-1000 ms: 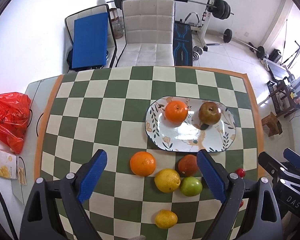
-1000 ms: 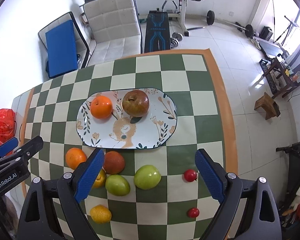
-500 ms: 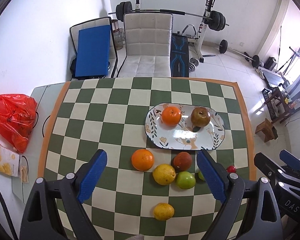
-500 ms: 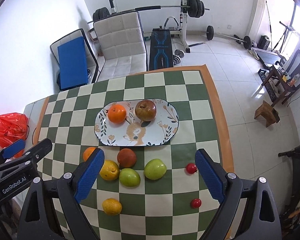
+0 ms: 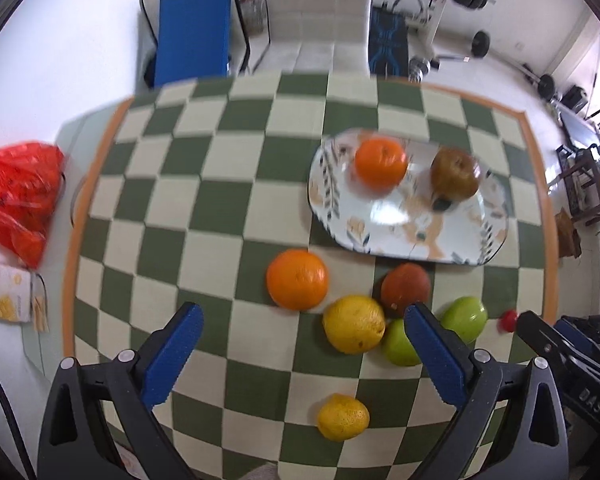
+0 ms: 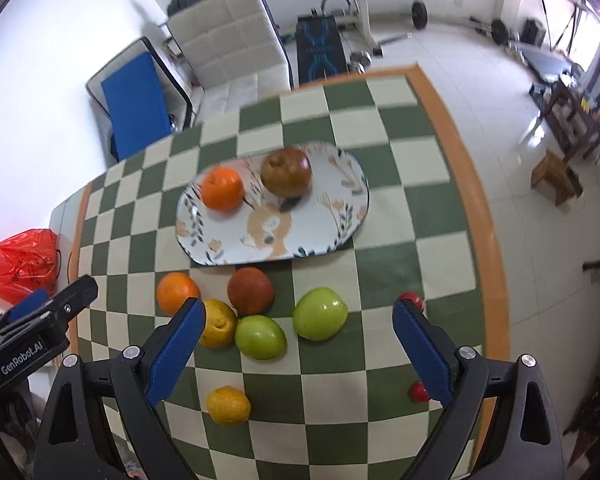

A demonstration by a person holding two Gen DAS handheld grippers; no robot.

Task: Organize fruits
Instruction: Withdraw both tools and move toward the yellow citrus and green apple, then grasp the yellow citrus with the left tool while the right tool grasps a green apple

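Your table (image 5: 220,208) fills most of both views, under a green-and-cream checked cloth with an orange border.

Oval patterned plate (image 5: 404,236): right of centre in the left wrist view, upper centre in the right wrist view (image 6: 300,236). On it, an orange (image 5: 381,162) to the left and a brownish apple (image 5: 455,174) to the right, close together; whether they touch, you cannot tell through the blur.

Your left gripper (image 5: 302,322) sits low in its own frame, pointing steeply down at the cloth. Its jaws have just been opening and now stand spread wide with nothing gripped; the blue pads touch no fruit.

Your right gripper (image 6: 296,320) is likewise spread wide and holding nothing. Its tip also shows at the lower right edge of the left wrist view.

Loose fruit below the plate, lower centre of the frame:
- large orange (image 5: 297,279), just left of the cluster
- yellow citrus (image 5: 355,323), touching a dark red fruit (image 5: 406,288) and a green apple (image 5: 398,344)
- second green apple (image 5: 464,318), further right
- smaller yellow citrus (image 5: 343,417), alone nearer the bottom edge
- two small red fruits (image 6: 411,300) (image 6: 418,392), lower right in the right wrist view, apart from the rest

Left edge, off the cloth: red plastic bag (image 5: 18,200), and below it a printed box (image 5: 4,296).
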